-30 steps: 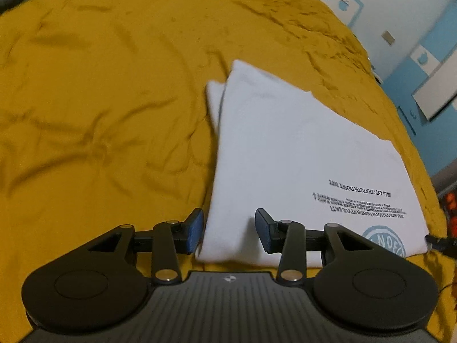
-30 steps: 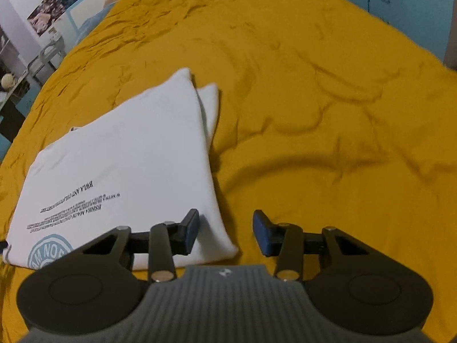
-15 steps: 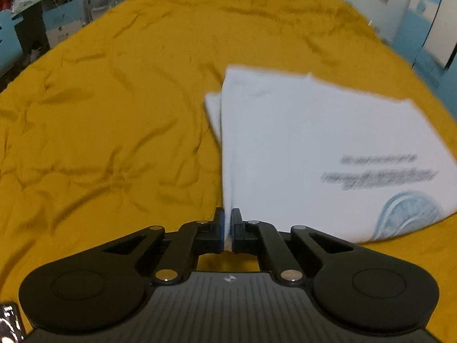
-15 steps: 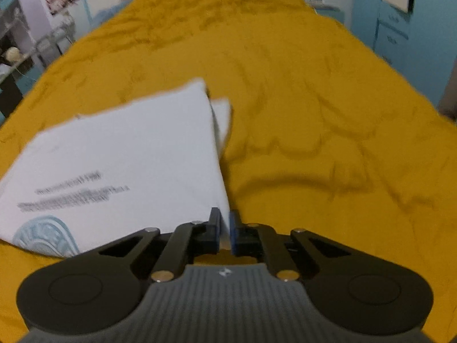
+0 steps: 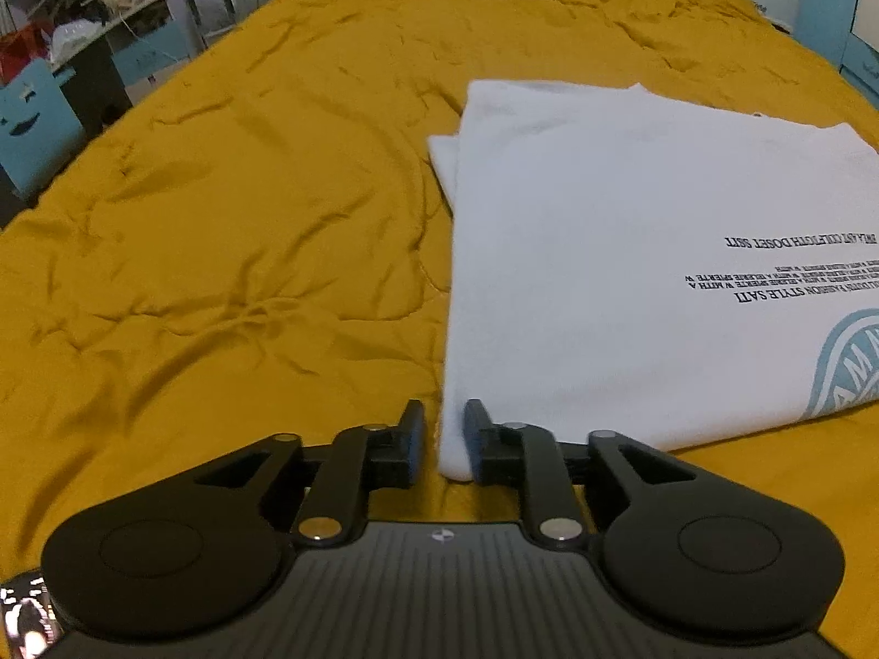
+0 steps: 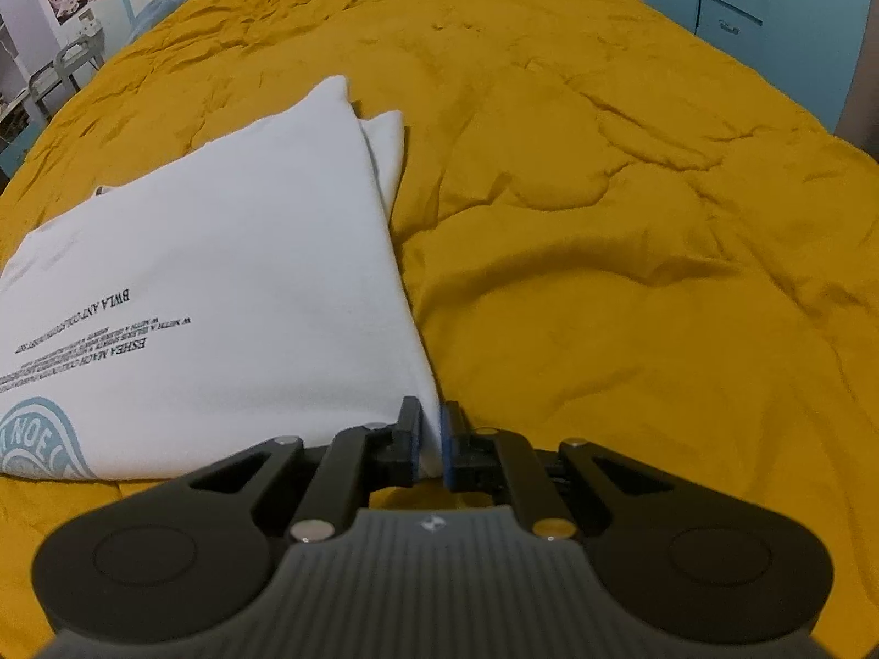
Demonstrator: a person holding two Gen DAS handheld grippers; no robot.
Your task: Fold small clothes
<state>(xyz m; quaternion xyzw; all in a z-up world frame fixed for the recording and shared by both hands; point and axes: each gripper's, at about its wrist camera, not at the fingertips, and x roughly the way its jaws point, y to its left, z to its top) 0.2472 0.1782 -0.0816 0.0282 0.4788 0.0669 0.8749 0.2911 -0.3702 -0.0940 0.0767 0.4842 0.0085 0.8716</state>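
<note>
A white T-shirt with black lettering and a pale blue round logo lies folded on the mustard-yellow bedspread. My left gripper has its jaws slightly apart around the shirt's near left corner; the cloth sits between the fingers. In the right wrist view the same shirt lies to the left, and my right gripper is shut on its near right corner, which stands pinched between the fingers.
The rumpled bedspread spreads all round the shirt. A desk and shelves with clutter stand beyond the bed's left edge. Blue drawers stand past its right edge.
Both grippers were open a second ago, then closed on the shirt's near corners. Now the left jaws have parted a little; the right stays pinched. Both views have tilted upward.
</note>
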